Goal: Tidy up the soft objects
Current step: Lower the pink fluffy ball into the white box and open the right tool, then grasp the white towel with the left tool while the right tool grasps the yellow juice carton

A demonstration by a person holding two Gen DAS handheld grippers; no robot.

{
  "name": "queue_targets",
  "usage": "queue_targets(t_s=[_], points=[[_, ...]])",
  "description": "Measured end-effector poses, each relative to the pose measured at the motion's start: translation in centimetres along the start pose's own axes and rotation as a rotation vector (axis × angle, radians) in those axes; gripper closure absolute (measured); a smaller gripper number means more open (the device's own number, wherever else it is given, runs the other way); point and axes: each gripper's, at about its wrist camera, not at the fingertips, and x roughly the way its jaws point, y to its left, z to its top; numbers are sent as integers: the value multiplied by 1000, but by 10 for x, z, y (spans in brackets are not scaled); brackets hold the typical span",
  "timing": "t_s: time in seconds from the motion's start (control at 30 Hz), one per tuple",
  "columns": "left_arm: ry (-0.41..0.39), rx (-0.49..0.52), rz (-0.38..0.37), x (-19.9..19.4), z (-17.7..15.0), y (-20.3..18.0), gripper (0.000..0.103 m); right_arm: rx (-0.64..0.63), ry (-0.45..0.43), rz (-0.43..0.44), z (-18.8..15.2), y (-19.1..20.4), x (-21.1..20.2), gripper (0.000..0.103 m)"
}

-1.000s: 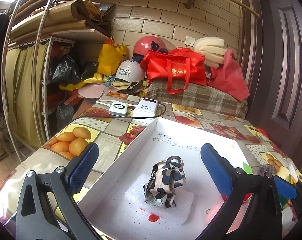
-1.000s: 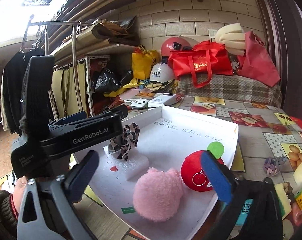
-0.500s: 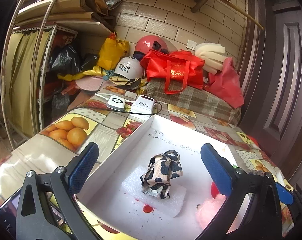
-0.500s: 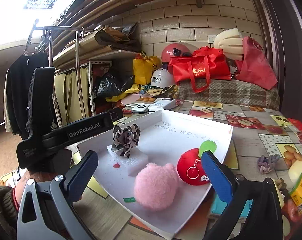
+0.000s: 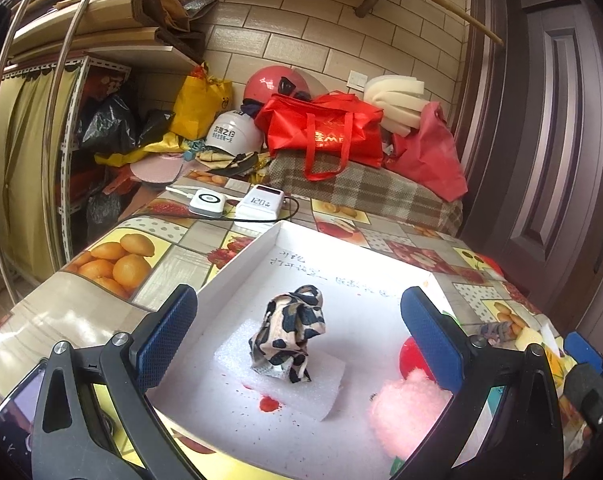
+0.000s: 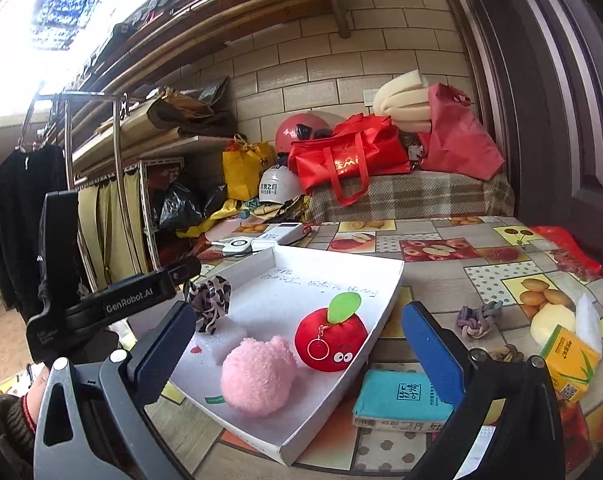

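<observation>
White tray point(image 6: 385, 300), contents left to right: 1 leopard-print scrunchie point(image 6: 209, 302) on foam block point(image 6: 227, 342); 1 pink pompom point(image 6: 257, 376); 1 red apple plush point(image 6: 329, 338). On tablecloth right of tray: 1 braided scrunchie point(image 6: 477, 318). Left gripper point(image 5: 297, 324): spread wide, holding nothing. Right gripper point(image 6: 297, 334): spread wide, holding nothing.

Left claw point(image 5: 297, 334), seen from its own camera: the two blue-padded fingers point(image 5: 165, 334) are standing wide apart, holding nothing. Between them, a leopard-print cloth point(image 5: 289, 340) is sitting bunched on a white foam block point(image 5: 313, 388) inside a shallow white box point(image 5: 237, 260). A pink fluffy ball point(image 5: 405, 408) and a red plush toy point(image 5: 407, 356) are lying in the box's right part, partly hidden by the right finger. The box is resting on a fruit-patterned counter point(image 5: 113, 264); two white chargers point(image 5: 257, 206) are lying beyond it.
</observation>
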Motion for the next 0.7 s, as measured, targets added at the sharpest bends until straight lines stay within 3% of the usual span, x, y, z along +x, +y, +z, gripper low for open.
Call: queue_targets(t_s=[0.2, 0.4, 0.57, 0.7], points=[[48, 75, -98, -1, -6, -24, 0, -2, -95, -94, 3, -32, -26, 0], [108, 292, -236, -8, -22, -76, 0, 82, -136, -245, 5, -99, -55, 0], [171, 422, -418, -23, -43, -123, 0, 169, -131, -392, 7, -161, -83, 0], [267, 468, -568, -27, -57, -156, 0, 123, -10, -399, 4, -181, -88, 0]])
